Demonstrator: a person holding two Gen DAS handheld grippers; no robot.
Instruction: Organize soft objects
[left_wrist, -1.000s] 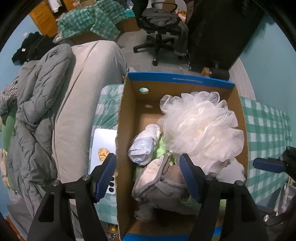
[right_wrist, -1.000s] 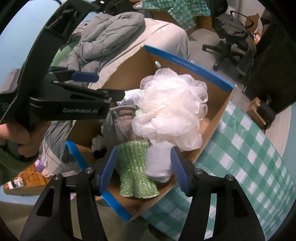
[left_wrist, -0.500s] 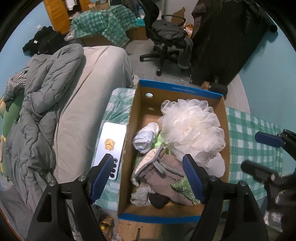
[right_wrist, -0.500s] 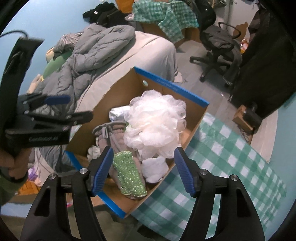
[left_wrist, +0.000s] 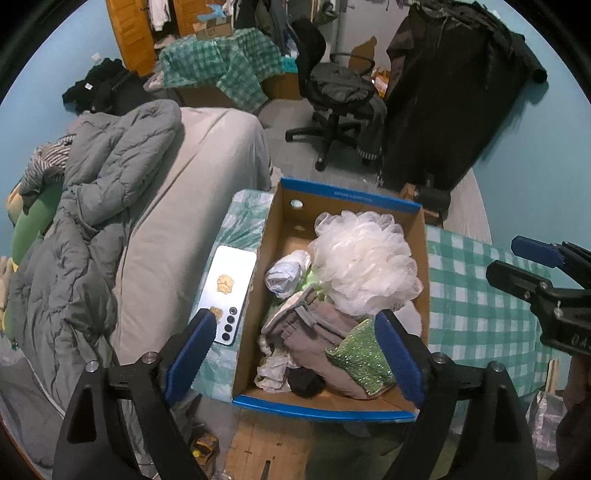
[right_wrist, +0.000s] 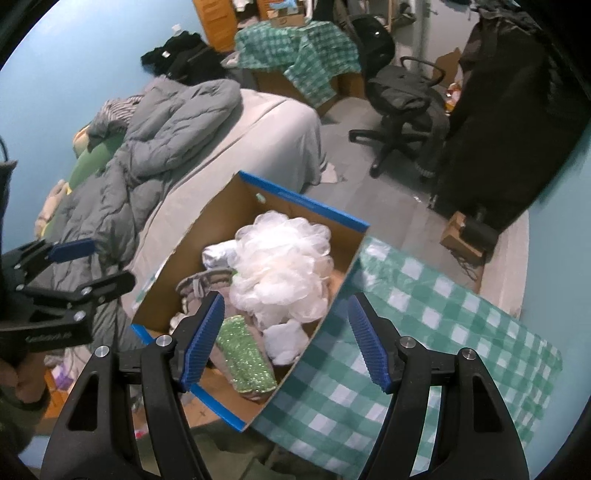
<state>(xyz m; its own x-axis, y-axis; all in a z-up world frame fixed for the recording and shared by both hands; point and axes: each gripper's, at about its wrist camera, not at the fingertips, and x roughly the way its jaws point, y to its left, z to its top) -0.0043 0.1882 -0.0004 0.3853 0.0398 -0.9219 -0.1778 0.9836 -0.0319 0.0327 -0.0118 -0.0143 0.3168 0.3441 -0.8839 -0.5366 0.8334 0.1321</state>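
A cardboard box (left_wrist: 273, 221) (right_wrist: 207, 225) with blue rims sits on a green checked cloth. Inside lie a white mesh bath pouf (left_wrist: 364, 262) (right_wrist: 280, 266), a grey-brown garment (left_wrist: 317, 332), a glittery green item (left_wrist: 360, 356) (right_wrist: 245, 356) and a pale rolled bundle (left_wrist: 286, 273). High above the box's near end, my left gripper (left_wrist: 295, 354) has jaws opening wide with nothing between them. My right gripper (right_wrist: 286, 343) hovers open and empty over the box's near right corner; it also shows as the right gripper (left_wrist: 517, 262) at the right edge of the left wrist view.
A white phone (left_wrist: 229, 288) lies on the cloth left of the box. A bed with a grey quilt (left_wrist: 85, 206) fills the left. An office chair (left_wrist: 336, 107) and dark hanging clothes (left_wrist: 454, 92) stand behind. The checked cloth (right_wrist: 424, 332) stretches right of the box.
Both grippers have risen away from the box, so the whole box now shows. The left jaws have spread wider. The soft items stay in the box.
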